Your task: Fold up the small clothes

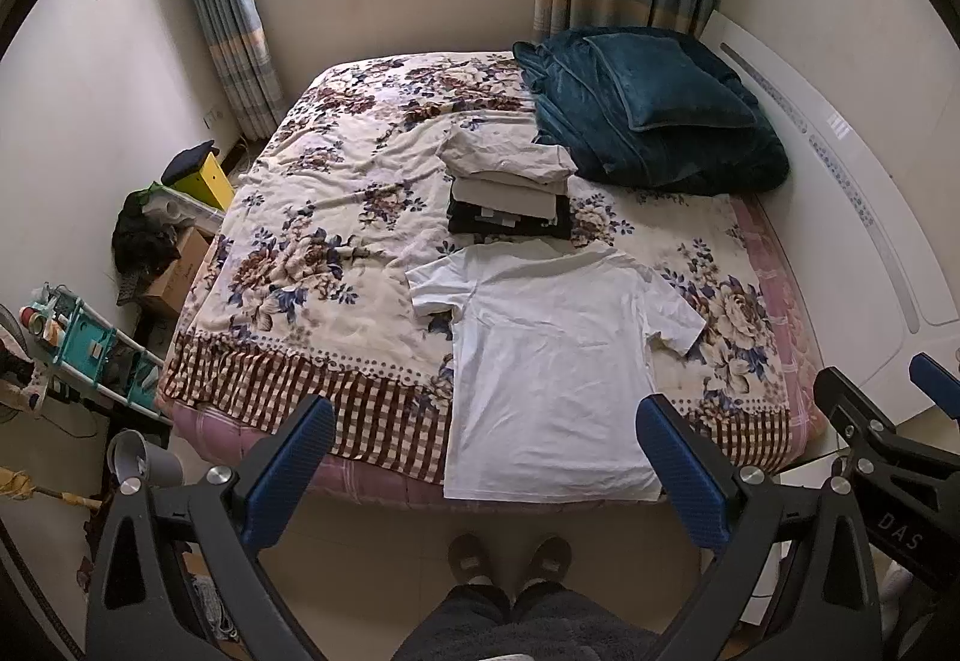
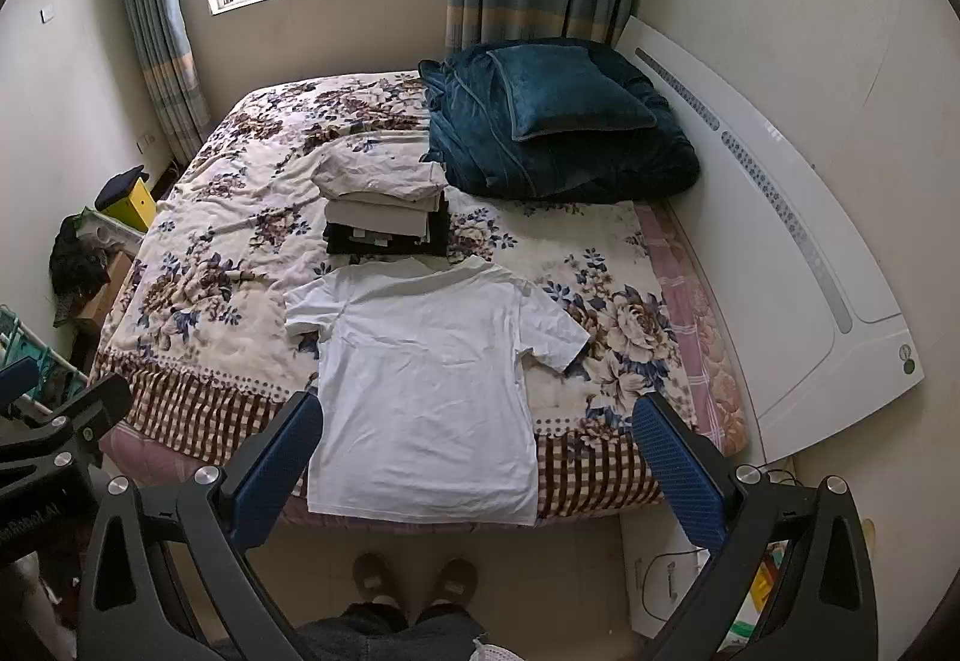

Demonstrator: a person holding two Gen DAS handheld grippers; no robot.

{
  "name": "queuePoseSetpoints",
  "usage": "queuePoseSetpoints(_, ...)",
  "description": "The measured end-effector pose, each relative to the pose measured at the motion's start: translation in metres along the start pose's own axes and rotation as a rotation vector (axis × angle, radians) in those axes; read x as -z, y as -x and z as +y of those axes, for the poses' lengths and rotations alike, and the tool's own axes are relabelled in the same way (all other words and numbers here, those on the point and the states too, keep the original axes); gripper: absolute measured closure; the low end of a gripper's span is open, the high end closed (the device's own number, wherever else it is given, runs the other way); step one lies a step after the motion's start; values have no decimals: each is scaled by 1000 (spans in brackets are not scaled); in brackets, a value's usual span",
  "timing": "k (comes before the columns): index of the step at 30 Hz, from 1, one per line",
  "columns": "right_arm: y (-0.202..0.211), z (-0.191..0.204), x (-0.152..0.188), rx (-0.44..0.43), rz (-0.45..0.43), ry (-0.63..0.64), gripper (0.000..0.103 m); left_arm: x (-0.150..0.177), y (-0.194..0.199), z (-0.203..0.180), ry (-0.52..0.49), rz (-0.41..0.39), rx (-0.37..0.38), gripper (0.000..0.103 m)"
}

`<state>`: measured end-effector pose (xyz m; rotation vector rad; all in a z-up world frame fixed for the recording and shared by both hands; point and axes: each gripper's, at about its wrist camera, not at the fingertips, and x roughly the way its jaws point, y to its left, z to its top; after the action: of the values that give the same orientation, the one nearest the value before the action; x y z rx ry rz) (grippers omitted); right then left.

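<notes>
A white T-shirt (image 1: 552,361) (image 2: 426,397) lies spread flat on the floral bed, hem at the near edge, collar toward the window. Behind its collar stands a stack of folded clothes (image 1: 510,187) (image 2: 384,211), cream and white pieces on a black one. My left gripper (image 1: 486,421) hangs open high above the shirt's hem, with nothing between its blue pads. My right gripper (image 2: 480,421) is open too, empty, above the shirt's lower right side. The right gripper's frame shows at the right edge of the left wrist view.
A teal blanket and pillow (image 1: 654,108) (image 2: 558,120) are heaped at the bed's far right by the white headboard (image 2: 798,265). Boxes and a teal rack (image 1: 90,343) crowd the floor on the left. A person's slippered feet (image 1: 510,559) stand at the bed's near edge.
</notes>
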<state>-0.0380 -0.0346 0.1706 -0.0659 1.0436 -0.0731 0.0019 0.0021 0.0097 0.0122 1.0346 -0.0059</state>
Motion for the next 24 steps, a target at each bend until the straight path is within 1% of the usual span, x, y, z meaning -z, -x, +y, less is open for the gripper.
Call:
queuePoseSetpoints(11, 2, 1, 0, -2, -5, -3, 0, 2, 1, 3, -1, -7, 1, 0)
queuePoseSetpoints(17, 3, 2, 0, -1, -8, -3, 0, -2, 11, 4, 3, -5, 2, 0)
queuePoseSetpoints(24, 6, 5, -3, 1, -12, -2, 0, 0, 11, 6, 5, -12, 5, 0)
